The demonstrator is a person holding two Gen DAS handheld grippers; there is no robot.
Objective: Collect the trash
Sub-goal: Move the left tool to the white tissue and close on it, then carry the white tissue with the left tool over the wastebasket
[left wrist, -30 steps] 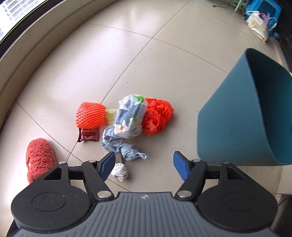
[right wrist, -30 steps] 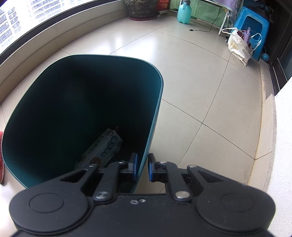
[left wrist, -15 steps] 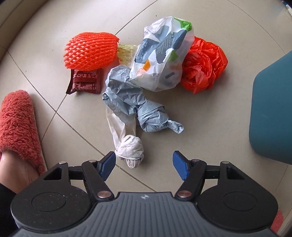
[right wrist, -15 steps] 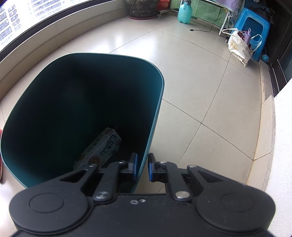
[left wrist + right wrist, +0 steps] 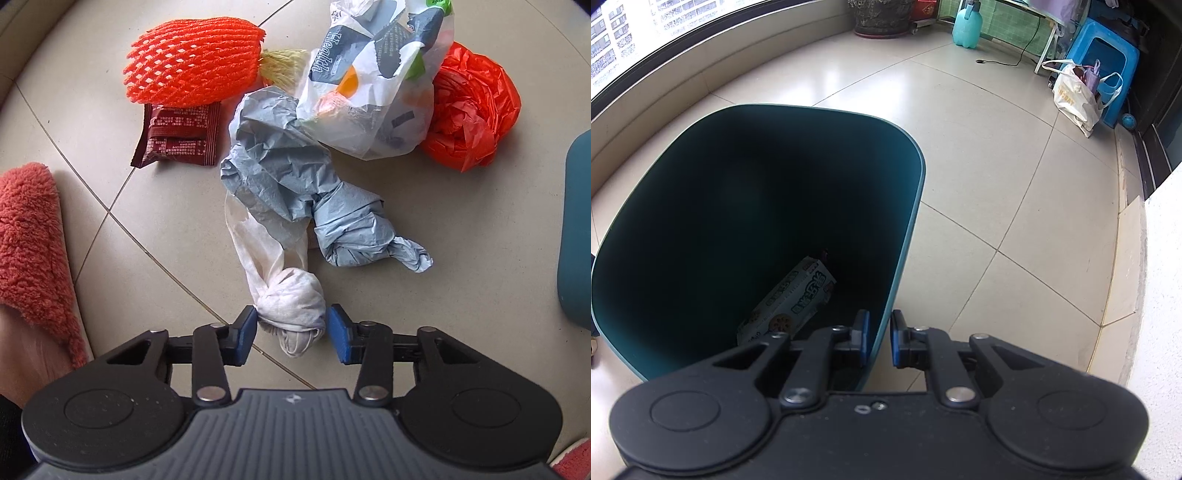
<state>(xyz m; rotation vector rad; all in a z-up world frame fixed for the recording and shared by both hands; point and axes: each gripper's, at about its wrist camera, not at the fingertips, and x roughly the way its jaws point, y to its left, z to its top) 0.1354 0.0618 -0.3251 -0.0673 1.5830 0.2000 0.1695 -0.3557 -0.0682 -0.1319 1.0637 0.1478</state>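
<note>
A pile of trash lies on the tiled floor in the left wrist view: a knotted white tissue (image 5: 288, 299), a crumpled grey-blue paper (image 5: 295, 192), a dark red sachet (image 5: 177, 134), an orange foam net (image 5: 192, 64), a printed plastic bag (image 5: 373, 81) and an orange plastic bag (image 5: 472, 107). My left gripper (image 5: 291, 328) has its blue pads on both sides of the white tissue's knot, touching it. My right gripper (image 5: 878, 341) is shut on the rim of the teal bin (image 5: 908, 236), which holds a snack box (image 5: 790, 306).
A red fluffy slipper (image 5: 26, 236) with a foot in it is at the left. The bin's side (image 5: 578, 229) shows at the right edge of the left wrist view. Far off stand a blue stool (image 5: 1108, 62), a white bag (image 5: 1075, 96), a teal bottle (image 5: 967, 26) and a plant pot (image 5: 882, 16).
My left gripper has dropped towards the floor and forward, and its jaws have narrowed around the white tissue's knot. The right gripper has kept its hold on the bin's rim.
</note>
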